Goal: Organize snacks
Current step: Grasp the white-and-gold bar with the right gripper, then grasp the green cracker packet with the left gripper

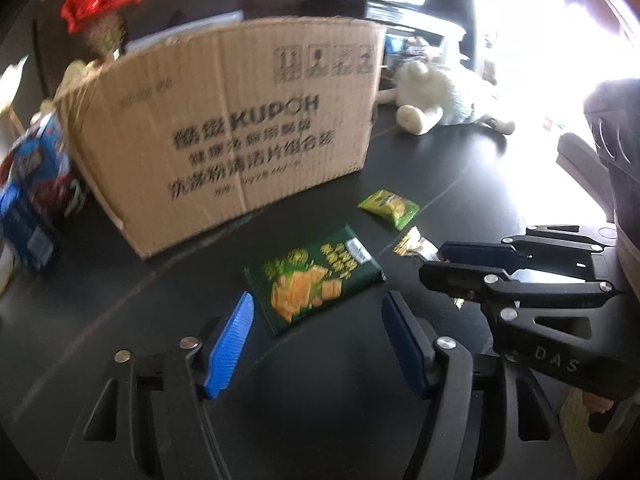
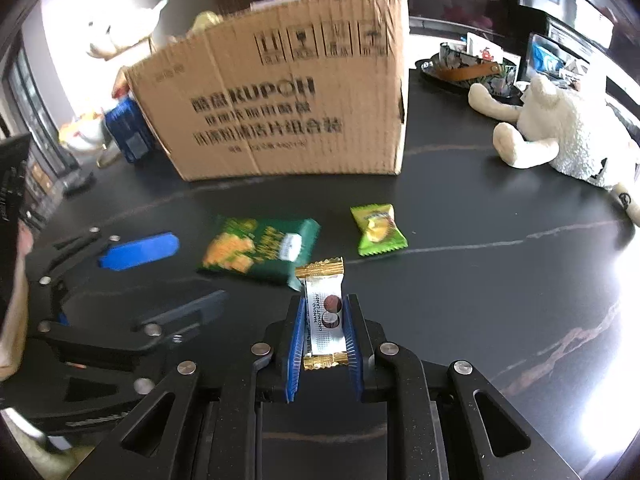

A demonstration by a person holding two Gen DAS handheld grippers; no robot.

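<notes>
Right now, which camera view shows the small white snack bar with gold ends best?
The right wrist view: the white snack bar lies lengthwise between the right gripper pads, both gold ends visible. The left wrist view shows only one gold end poking out past that gripper's fingers.

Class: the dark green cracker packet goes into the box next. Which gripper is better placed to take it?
Left gripper: open, empty, with the dark green cracker packet just ahead. Right gripper is shut on a white-and-gold candy.
</notes>
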